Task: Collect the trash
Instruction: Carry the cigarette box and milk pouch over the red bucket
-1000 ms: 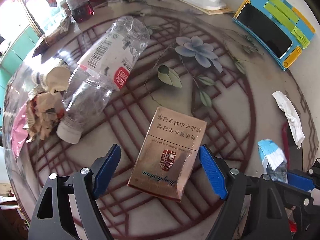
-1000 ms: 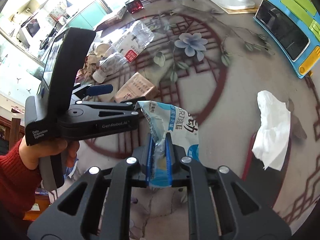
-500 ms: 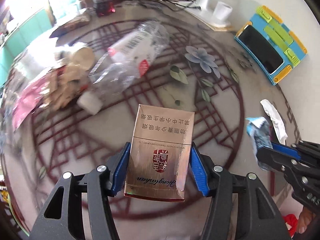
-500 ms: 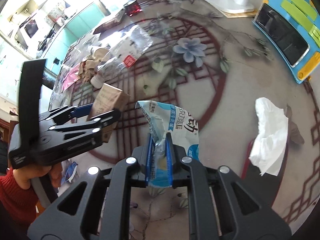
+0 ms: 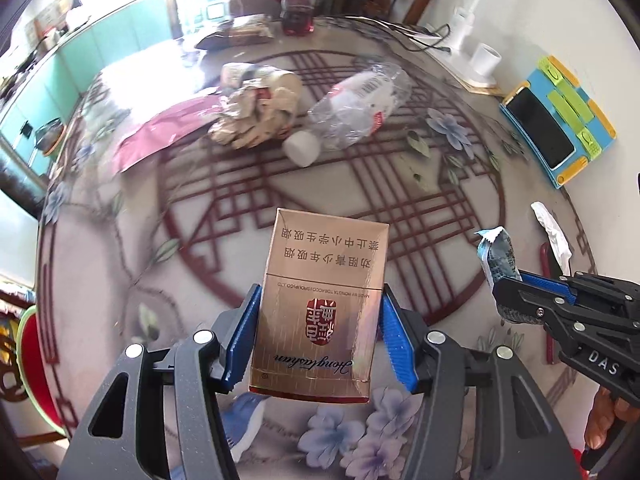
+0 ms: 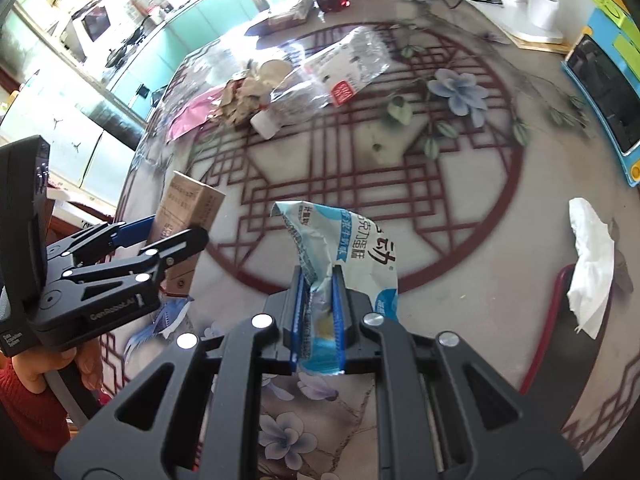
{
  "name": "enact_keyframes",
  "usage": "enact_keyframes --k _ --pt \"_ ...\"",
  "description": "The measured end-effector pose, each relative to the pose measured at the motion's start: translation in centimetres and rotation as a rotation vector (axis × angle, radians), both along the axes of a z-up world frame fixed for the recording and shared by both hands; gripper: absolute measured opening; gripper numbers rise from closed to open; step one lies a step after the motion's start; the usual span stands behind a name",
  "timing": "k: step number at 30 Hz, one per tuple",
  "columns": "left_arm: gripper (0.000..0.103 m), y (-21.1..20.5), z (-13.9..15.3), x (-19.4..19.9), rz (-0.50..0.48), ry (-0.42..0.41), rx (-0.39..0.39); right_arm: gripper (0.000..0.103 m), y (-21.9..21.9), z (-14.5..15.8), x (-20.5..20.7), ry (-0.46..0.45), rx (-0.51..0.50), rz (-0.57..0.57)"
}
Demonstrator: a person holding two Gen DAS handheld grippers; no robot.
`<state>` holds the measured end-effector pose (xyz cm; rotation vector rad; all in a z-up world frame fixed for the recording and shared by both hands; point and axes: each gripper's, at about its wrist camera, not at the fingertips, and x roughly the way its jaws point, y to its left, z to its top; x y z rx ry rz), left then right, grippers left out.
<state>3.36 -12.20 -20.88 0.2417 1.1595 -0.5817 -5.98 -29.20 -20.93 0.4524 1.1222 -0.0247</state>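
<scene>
While the left gripper (image 5: 318, 334) clamps a gold-brown cigarette pack (image 5: 320, 304) between its blue pads (image 5: 244, 336), the pack stands lifted clear of the round table (image 5: 460, 216), its face toward the camera. Chinese characters run upside down across the upper panel, a red seal mark sits on the lower panel, and cursive lettering lies near the bottom edge, where a red strip shows. From the right wrist view the same pack (image 6: 188, 216) looks like plain tan card with its top tilted away, held at the left.

The right gripper (image 6: 318, 312) is closed tight on a torn blue-and-white snack wrapper (image 6: 340, 248), whose crumpled, ragged upper edge rises above the pads (image 6: 338, 300); bold Chinese print runs across its white band. In the left wrist view the wrapper (image 5: 498, 252) juts up at the right, pinched by that gripper (image 5: 516, 292).

Farther off on the table lie a crushed clear plastic bottle (image 5: 356, 112) with a white cap, a heap of crumpled brown paper (image 5: 260, 116) touching it on the left, and a pink packet (image 5: 160, 136) beyond that. A white tissue (image 6: 592, 268) lies at the right, near a red-edged dark object that I cannot identify. At the far right rests a blue and yellow phone holder (image 5: 556, 120).
</scene>
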Motion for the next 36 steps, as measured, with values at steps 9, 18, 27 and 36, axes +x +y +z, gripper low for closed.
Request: enact_keyframes --k 9,18,27,36 --pt "0.054 3.1 0.8 -1.3 0.057 -0.018 -0.019 0.013 2.8 0.5 1.6 -0.003 -0.036 0.091" --pt "0.054 7.0 1.7 -1.5 0.136 -0.036 -0.032 0.013 6.9 1.1 3.6 -0.012 -0.047 0.193" --pt "0.054 12.8 3.0 -1.4 0.274 -0.071 -0.026 0.013 11.6 1.5 6.4 -0.013 -0.083 0.324" --pt "0.054 18.6 3.2 -1.3 0.376 -0.08 -0.034 0.013 16.1 2.3 7.8 -0.029 -0.106 0.39"
